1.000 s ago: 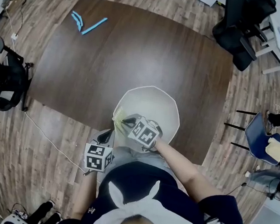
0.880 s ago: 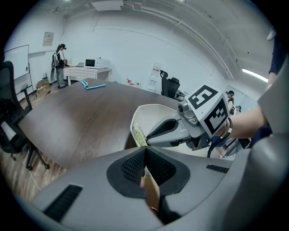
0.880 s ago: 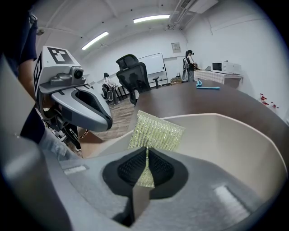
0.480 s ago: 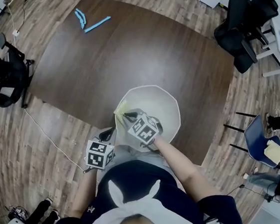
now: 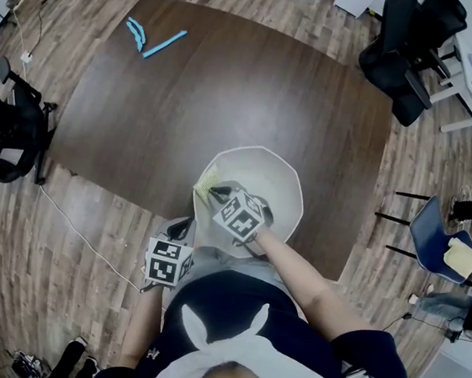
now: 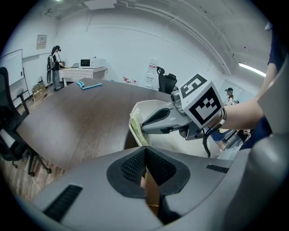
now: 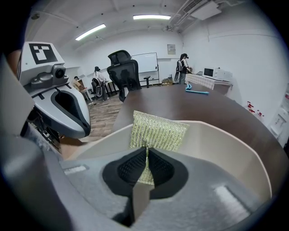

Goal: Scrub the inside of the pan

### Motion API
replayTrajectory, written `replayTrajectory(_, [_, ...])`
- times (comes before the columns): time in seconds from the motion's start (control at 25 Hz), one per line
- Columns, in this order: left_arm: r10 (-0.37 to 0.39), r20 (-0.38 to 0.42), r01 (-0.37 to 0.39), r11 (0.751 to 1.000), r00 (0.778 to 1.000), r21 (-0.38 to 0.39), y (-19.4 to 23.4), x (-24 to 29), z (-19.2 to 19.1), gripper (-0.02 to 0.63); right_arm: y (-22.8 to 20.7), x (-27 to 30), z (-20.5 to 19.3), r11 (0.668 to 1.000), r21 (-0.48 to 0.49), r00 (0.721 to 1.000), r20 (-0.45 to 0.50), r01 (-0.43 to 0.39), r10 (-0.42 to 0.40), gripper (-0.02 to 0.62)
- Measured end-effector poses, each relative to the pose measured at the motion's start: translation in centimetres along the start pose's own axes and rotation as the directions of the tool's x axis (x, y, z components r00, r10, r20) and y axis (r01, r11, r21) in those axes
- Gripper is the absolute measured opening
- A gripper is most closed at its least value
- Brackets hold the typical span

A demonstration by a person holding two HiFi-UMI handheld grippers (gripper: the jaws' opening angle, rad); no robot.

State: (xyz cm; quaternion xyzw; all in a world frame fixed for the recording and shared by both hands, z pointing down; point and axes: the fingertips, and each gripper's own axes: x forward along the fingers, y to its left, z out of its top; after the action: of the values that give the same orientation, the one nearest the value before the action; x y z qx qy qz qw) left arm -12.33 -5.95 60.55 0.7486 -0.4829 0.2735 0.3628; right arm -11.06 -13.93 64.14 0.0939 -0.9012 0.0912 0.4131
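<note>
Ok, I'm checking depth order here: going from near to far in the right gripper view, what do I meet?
right gripper → scrub pad → pan → table → blue objects

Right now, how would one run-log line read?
phase: scrub | right gripper: shut on scouring pad against pan wall | left gripper: shut on handle
</note>
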Motion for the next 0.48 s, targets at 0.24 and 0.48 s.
replayTrajectory(0.24, [-0.006,-0.019,0.006,1.000,1.000,0.012,-0.2,0.2,-0.1,0.003,-1.2,0.0,0.0,0.999,0.025,1.000,-0.002,0.023,-0.023,0.015])
replayTrajectory(0.48, [-0.007,-0.029,0.008,1.000,1.000,0.021,-0.1,0.4,-0.3,0.003,-2.3,0.0,0.3,0.996,0.082,0.999,0.010,0.045,-0.046,0.015])
